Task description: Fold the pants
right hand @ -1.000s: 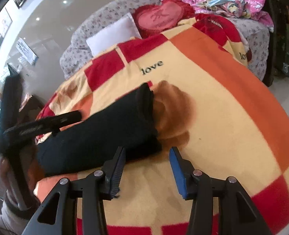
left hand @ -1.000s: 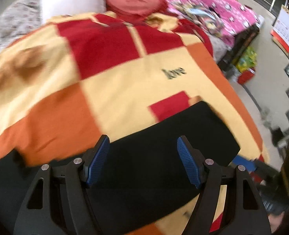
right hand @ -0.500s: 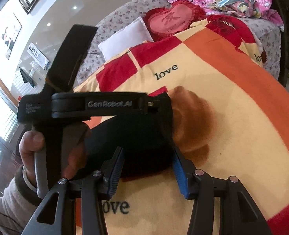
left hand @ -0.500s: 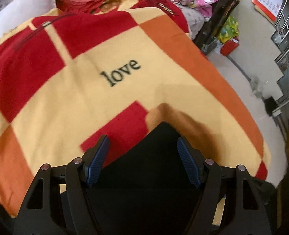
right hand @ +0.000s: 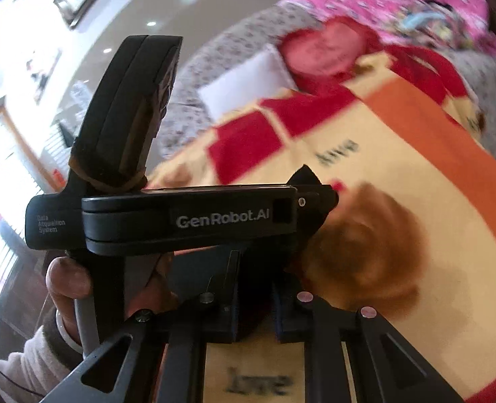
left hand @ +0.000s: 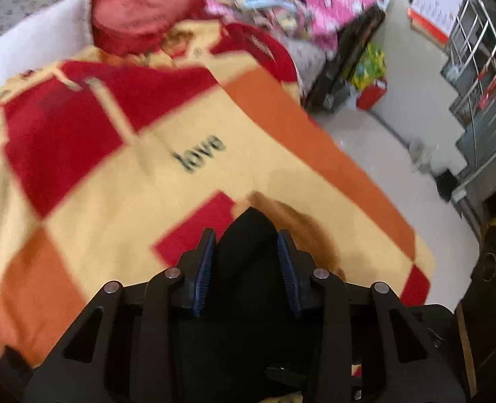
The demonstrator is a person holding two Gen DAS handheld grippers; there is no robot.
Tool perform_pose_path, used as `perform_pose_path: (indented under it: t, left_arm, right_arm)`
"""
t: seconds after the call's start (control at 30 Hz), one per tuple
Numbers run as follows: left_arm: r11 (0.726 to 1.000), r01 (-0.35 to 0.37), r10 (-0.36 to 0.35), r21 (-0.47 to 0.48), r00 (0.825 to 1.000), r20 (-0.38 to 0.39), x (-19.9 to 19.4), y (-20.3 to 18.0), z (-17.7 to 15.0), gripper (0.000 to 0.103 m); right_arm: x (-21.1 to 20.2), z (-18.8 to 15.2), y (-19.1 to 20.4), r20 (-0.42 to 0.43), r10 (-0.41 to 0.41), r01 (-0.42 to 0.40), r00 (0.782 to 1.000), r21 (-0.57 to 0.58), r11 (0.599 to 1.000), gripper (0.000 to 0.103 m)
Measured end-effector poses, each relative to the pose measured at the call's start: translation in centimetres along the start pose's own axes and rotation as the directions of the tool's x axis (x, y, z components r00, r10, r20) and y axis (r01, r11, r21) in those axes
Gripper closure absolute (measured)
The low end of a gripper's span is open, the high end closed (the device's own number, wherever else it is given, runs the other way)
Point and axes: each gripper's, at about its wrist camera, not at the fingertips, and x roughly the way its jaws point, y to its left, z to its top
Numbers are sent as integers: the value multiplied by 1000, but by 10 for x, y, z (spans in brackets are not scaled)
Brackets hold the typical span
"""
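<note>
Only the right wrist view is showing the person's left hand [right hand: 70,288] gripping the left gripper [right hand: 328,198] from the side, with a white pillow [right hand: 244,84] behind; only the left wrist view is showing the tiled floor [left hand: 382,141] beside the bed. The left gripper [left hand: 246,262] is closing, its blue fingers [left hand: 205,265] pressing a bunched fold of the black pants [left hand: 248,248] above the checked blanket [left hand: 120,181]. The right gripper [right hand: 254,309] is closing to a narrow gap, pinching dark pants fabric [right hand: 253,288] between its fingers.

Bright daylight, motion blur, fisheye warping.
</note>
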Motion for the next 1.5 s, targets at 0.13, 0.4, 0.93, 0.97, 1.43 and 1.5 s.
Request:
perform_pose_path:
  t: [0.13,0.4,0.93,0.97,1.43,1.5]
  left_arm:
    - [996,-38,44,-87,996,74,-56,38,-14,67]
    - [910,-196,234,-365,970,61,-120,149,-107,67]
    - [824,-257,292,-504,956,-10,-112,154,-180,39]
    - [821,-275,304,-500,952,-25,-107,152,-179,39]
    - [800,-399,446,-449,895,-1,-117,140,-180,95]
    - [793,-420,460,-442,888,-17,-119,148,-181,95]
  right_arm:
    - [16,8,51,-26,80,-82,996,-109,991,88]
    - [117,-33,135,-280,216,-274,935,-187,943,83]
    - [111,-20,94,-245,-41,-17,969,-231,973,69]
    - [114,-21,90,-251,-58,-3,966,-235,972,69]
    - [118,-26,112,-252,-39,-30,967,-265,964,69]
    - [126,-27,119,-258,-45,-32,965,-287,957,69]
